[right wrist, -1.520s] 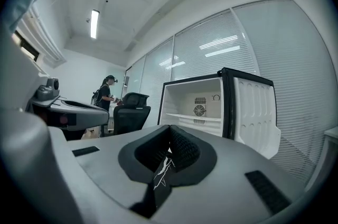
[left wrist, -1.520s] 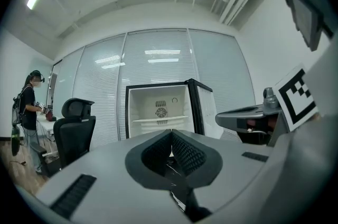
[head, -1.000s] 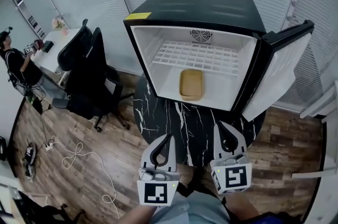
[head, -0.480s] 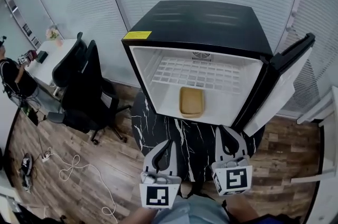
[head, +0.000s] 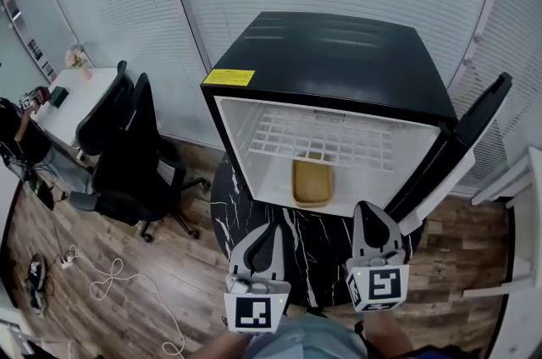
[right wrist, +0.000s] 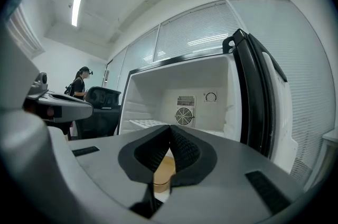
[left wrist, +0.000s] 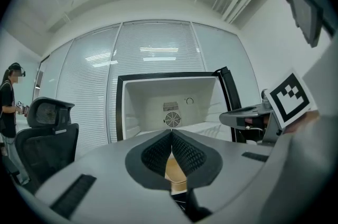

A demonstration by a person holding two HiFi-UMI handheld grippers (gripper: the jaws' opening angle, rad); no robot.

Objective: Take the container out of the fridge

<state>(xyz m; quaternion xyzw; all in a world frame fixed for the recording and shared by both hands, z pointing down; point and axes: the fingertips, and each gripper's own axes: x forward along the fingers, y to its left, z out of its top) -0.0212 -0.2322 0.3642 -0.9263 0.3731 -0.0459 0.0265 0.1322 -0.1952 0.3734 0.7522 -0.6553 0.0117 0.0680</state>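
A tan container (head: 311, 182) lies on the floor of the open black fridge (head: 330, 44), under a white wire shelf (head: 322, 137). The fridge door (head: 464, 137) is swung out to the right. My left gripper (head: 273, 229) and right gripper (head: 370, 207) are held side by side over the table in front of the fridge, short of its opening. Both point level at it, shut and empty. In the left gripper view the container (left wrist: 174, 169) shows just behind the closed left gripper (left wrist: 171, 133). In the right gripper view the container (right wrist: 162, 169) shows the same way behind the right gripper (right wrist: 170, 128).
The fridge stands on a round black marble table (head: 296, 218). Two black office chairs (head: 127, 154) are at the left, with a white desk (head: 68, 99) and a person (head: 15, 137) beyond. A white cable (head: 102, 281) lies on the wood floor. Blinds cover the windows behind.
Both grippers have moved forward toward the fridge, which now sits lower and closer in the head view. Their jaws stay shut. The container has not moved.
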